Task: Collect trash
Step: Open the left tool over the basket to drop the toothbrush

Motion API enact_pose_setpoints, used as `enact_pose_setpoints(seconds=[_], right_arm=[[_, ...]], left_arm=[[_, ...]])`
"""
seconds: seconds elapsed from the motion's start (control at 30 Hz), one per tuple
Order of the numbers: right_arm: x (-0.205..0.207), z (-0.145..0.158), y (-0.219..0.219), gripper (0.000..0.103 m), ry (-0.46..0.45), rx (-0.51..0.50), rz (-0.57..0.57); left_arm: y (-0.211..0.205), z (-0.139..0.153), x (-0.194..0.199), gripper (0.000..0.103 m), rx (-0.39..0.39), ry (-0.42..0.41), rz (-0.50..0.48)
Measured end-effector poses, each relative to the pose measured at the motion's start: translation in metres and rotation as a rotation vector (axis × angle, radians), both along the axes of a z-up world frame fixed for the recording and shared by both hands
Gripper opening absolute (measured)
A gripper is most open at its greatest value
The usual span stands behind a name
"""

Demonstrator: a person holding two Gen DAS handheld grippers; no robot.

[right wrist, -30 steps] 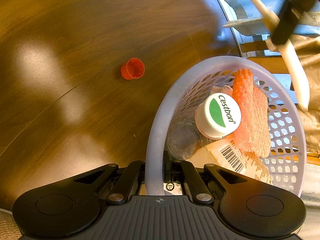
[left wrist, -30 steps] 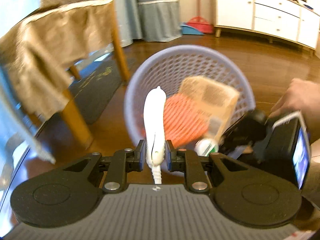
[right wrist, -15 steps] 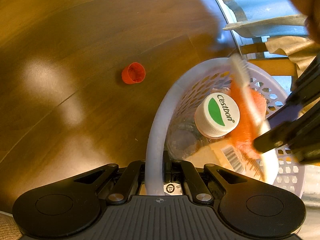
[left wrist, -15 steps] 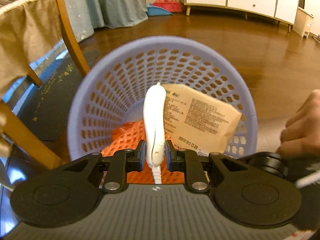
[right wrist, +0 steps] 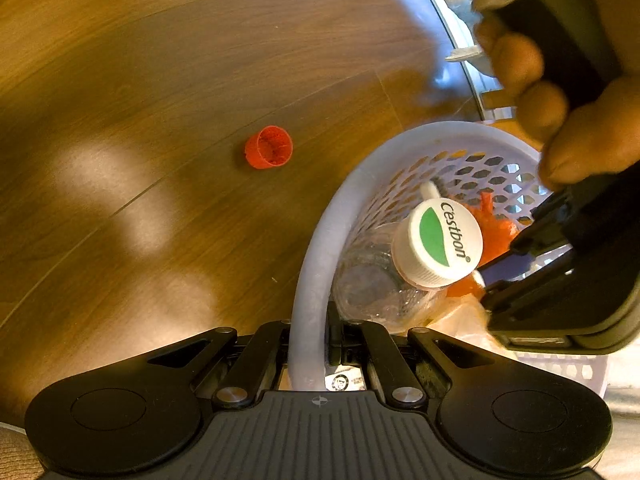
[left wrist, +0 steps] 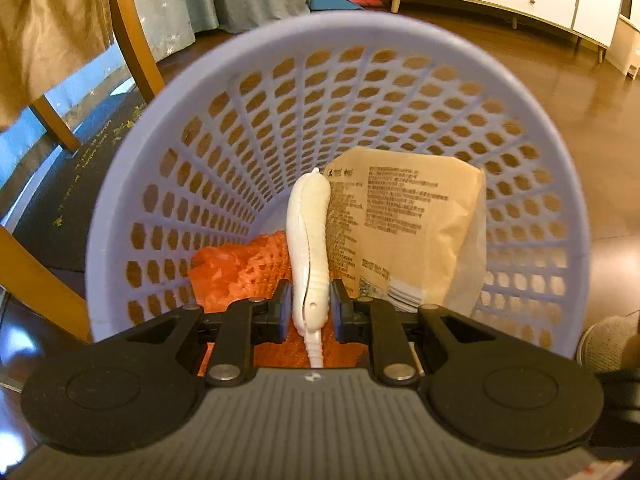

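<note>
The left tool (left wrist: pixel 308 312) is clenched on a white plastic spoon (left wrist: pixel 310 236), gripping it near the handle end so the rest sticks out forward, well inside the mouth of a lilac mesh basket (left wrist: pixel 248 120). The basket is tipped toward the left camera, so its far wall fills most of that view. Inside it, just right of the spoon, stands a brown paper packet (left wrist: pixel 408 224) printed with small text, and to the left, low in the basket, lies a crumpled orange net (left wrist: pixel 236 272).

The right tool (right wrist: pixel 308 344) is clamped on the near rim of the same basket (right wrist: pixel 320 248), one finger inside the wall and one outside. From this side a clear plastic bottle (right wrist: pixel 376 284) lies in the basket with its white and green cap (right wrist: pixel 438 242) facing the camera, the orange net (right wrist: pixel 494 224) showing behind it. A pale strip beyond the cap may be the spoon, though it is too blurred to be sure. The person's left hand (right wrist: pixel 560 112) and the black body of the other tool cover the right part of the basket.

On the wooden floor (right wrist: pixel 140 80), well left of the basket, lies a small red cup (right wrist: pixel 269 153) on its side, open end toward the camera
</note>
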State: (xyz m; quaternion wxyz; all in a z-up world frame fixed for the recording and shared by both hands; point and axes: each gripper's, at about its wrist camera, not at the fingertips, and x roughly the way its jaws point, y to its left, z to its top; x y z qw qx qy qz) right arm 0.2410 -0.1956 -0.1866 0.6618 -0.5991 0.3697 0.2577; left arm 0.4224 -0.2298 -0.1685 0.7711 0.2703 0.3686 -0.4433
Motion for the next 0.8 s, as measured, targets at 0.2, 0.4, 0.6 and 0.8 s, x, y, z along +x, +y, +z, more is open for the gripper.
enact_pose_setpoints(seconds=[0.2,0.4,0.6,0.8], right_arm=[[0.001,0.001,-0.001,0.0,0.0,0.006,-0.01],[0.003,0.001,0.0,0.0,-0.002,0.004,-0.009],[0.002,-0.002,0.0,0.0,-0.001,0.005,-0.009],[0.002,-0.001,-0.001,0.0,-0.002,0.005,-0.011]], left_arm=[[0.016,0.016,0.003,0.017,-0.06,0.005,0.046],[0.045,0.048,-0.003,0.029,-0.138,-0.039,0.077],[0.099,0.072,-0.03,0.035,-0.174,-0.101,0.07],[0.166,0.062,-0.049,0.046,-0.167,-0.133,0.181]])
